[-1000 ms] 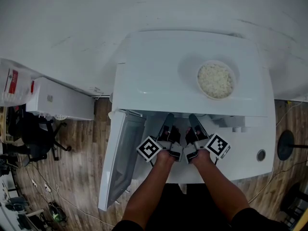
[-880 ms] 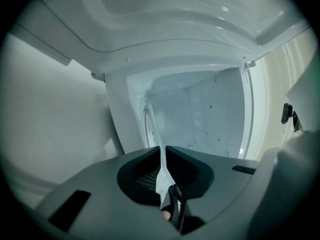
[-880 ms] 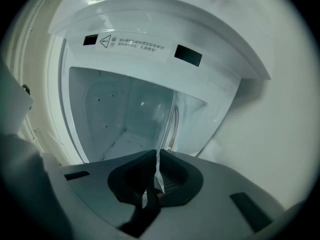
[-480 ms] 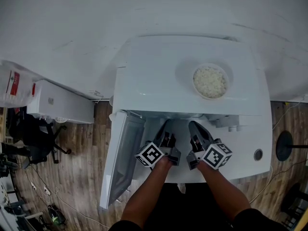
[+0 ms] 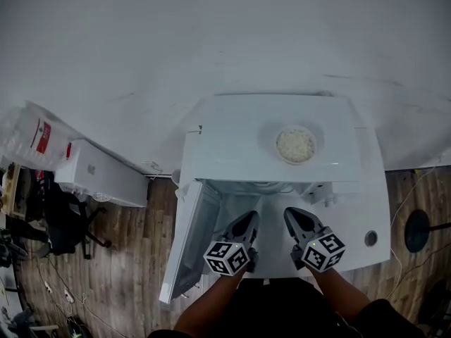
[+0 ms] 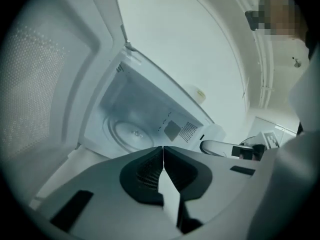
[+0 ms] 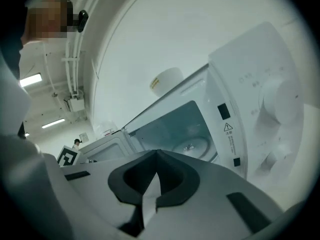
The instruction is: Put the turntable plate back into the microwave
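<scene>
The white microwave (image 5: 232, 143) stands with its door (image 5: 189, 241) swung open to the left. The glass turntable plate (image 6: 131, 133) lies flat on the cavity floor, also seen as the plate (image 7: 192, 146) in the right gripper view. My left gripper (image 5: 248, 220) hovers in front of the opening, clear of the plate; its jaws have just been closing, meet tip to tip and hold nothing. My right gripper (image 5: 292, 217) is beside it, also outside the cavity, jaws together and empty. In the head view the plate is hidden under the microwave top.
A bowl of rice (image 5: 296, 144) sits on top of the microwave. The control panel with knobs (image 7: 272, 109) is right of the cavity. A white box (image 5: 106, 174) and a chair (image 5: 60, 224) stand on the wooden floor at the left.
Both grippers have pulled back out of the microwave opening toward me, risen and rolled, so their marker cubes now face up. The left jaws have closed.
</scene>
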`<state>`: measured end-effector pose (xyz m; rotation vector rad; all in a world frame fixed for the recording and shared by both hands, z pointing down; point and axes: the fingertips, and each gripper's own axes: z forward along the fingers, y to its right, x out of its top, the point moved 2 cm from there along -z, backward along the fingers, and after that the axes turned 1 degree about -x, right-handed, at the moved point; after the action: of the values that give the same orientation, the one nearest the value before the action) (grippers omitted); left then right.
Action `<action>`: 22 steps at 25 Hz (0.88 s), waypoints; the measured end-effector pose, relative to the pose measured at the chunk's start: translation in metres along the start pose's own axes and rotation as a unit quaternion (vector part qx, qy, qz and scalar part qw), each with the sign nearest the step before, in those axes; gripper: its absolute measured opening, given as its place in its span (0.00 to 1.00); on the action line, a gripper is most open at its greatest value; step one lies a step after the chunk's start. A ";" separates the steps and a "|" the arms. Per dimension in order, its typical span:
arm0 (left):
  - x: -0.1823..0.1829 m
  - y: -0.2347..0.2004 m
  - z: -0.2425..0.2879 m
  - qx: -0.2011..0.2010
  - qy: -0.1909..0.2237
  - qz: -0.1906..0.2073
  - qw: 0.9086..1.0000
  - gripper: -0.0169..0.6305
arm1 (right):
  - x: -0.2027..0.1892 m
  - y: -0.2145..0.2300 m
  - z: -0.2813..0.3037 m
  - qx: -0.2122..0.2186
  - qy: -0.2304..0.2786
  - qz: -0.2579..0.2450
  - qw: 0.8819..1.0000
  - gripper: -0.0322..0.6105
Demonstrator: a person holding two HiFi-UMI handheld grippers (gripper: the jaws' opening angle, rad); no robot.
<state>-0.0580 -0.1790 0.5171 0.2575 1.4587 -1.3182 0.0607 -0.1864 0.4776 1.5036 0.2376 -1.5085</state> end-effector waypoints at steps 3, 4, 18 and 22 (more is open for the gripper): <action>0.005 0.003 -0.006 -0.006 0.002 -0.009 1.000 0.06 | 0.004 -0.007 -0.002 -0.013 -0.011 -0.014 1.000 0.08; 0.007 0.003 -0.007 -0.006 0.006 -0.017 1.000 0.06 | 0.005 -0.009 -0.003 -0.017 -0.011 -0.020 1.000 0.08; 0.030 0.017 -0.014 -0.003 0.037 0.039 0.999 0.06 | 0.028 -0.039 0.005 -0.037 0.006 -0.112 0.993 0.08; 0.035 0.020 -0.013 -0.005 0.042 0.041 0.998 0.06 | 0.026 -0.039 0.007 -0.042 0.007 -0.117 0.992 0.08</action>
<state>-0.0639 -0.1786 0.4751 0.3657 1.5083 -1.2463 0.0340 -0.1833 0.4383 1.4588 0.4938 -1.6495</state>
